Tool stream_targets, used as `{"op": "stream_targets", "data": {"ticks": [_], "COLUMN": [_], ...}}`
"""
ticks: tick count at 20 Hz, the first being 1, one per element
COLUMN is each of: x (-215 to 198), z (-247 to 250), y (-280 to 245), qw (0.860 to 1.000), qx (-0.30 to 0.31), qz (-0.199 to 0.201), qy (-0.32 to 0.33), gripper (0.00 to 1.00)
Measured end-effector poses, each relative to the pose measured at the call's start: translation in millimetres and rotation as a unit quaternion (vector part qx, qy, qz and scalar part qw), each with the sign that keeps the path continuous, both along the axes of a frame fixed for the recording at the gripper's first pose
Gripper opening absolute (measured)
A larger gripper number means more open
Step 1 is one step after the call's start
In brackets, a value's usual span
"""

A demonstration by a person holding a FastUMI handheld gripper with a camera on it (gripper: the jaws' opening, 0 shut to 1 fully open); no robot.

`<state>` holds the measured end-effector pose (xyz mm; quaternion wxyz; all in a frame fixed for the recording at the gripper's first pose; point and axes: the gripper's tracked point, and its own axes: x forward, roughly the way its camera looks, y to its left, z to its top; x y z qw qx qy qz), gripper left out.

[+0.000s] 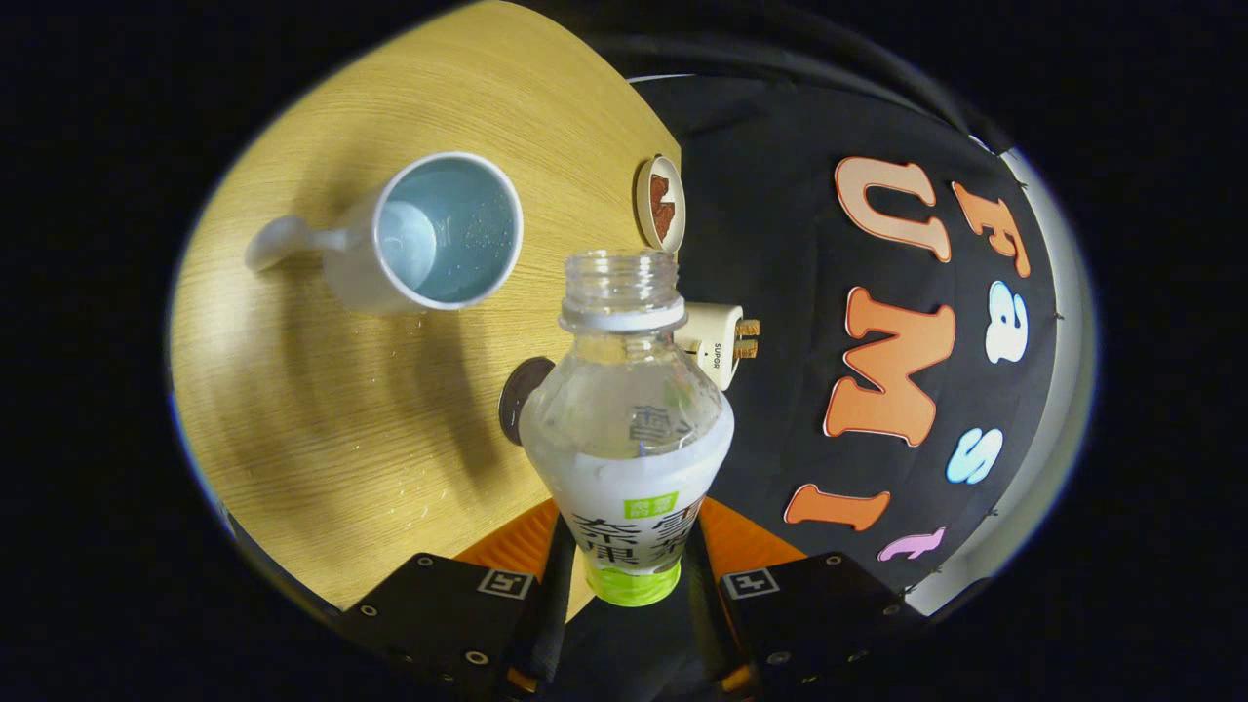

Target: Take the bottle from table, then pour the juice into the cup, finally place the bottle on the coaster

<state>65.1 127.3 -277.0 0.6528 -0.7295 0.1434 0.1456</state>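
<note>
My gripper is shut on the lower body of a clear plastic bottle with a white and green label. The bottle has no cap and its open neck points away from the fingers. It is held above the wooden table, and the whole view is tilted. A white cup with a handle stands beyond the bottle's neck and to its left; its inside looks pale blue. A dark round coaster lies on the table, partly hidden behind the bottle's shoulder.
A small round dish with something brown in it rests near the table's far edge. A cream appliance with wooden knobs sits just behind the bottle at that edge. Small droplets or specks dot the wood near the cup.
</note>
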Motion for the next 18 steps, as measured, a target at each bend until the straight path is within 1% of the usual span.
{"op": "stream_targets", "data": {"ticks": [10,18], "x": [5.7,10.7], "z": [-2.6,0.6], "y": [2.7,12.1], "qw": [0.999,0.997], "qx": [-0.044,-0.064], "qz": [0.028,0.047], "qy": [0.005,0.007], "gripper": [0.56,0.56]}}
